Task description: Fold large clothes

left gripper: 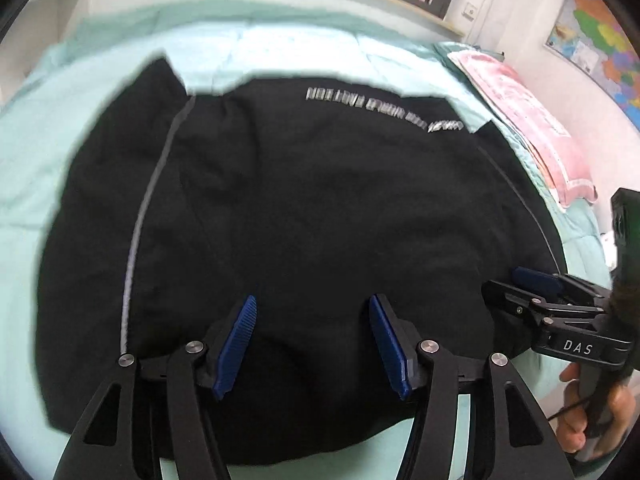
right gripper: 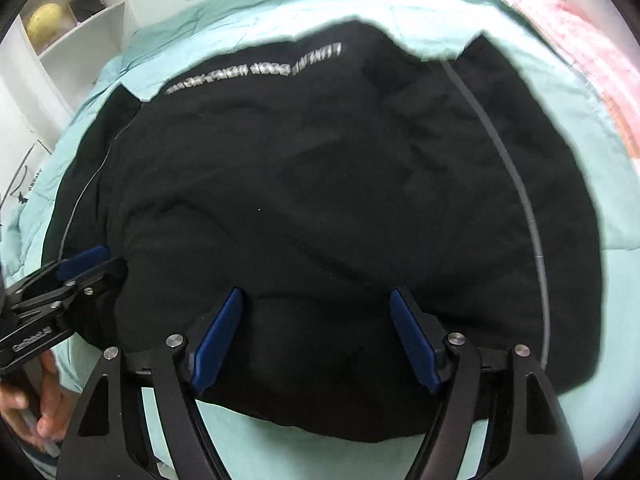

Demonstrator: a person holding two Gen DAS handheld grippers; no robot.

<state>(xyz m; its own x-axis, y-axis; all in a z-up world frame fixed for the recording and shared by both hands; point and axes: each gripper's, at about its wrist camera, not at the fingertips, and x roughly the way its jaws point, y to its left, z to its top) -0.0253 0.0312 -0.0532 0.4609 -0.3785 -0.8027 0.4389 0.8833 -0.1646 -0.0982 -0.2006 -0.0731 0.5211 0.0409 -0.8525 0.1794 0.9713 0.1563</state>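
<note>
A large black garment (left gripper: 320, 208) with grey side piping and a line of white lettering lies spread flat on a mint-green bedspread (left gripper: 48, 128); it also shows in the right wrist view (right gripper: 320, 200). My left gripper (left gripper: 312, 304) is open, its blue pads hovering over the garment's near edge on the left side. My right gripper (right gripper: 316, 300) is open over the near edge on the right side. Each gripper shows in the other's view: the right one at the right (left gripper: 536, 284), the left one at the left (right gripper: 80, 264). Neither holds cloth.
A pink pillow (left gripper: 532, 120) lies at the bed's right end, and also shows in the right wrist view (right gripper: 580, 40). A map (left gripper: 600, 40) hangs on the right wall. White shelves (right gripper: 72, 24) stand beyond the bed's left end. A window is behind the bed.
</note>
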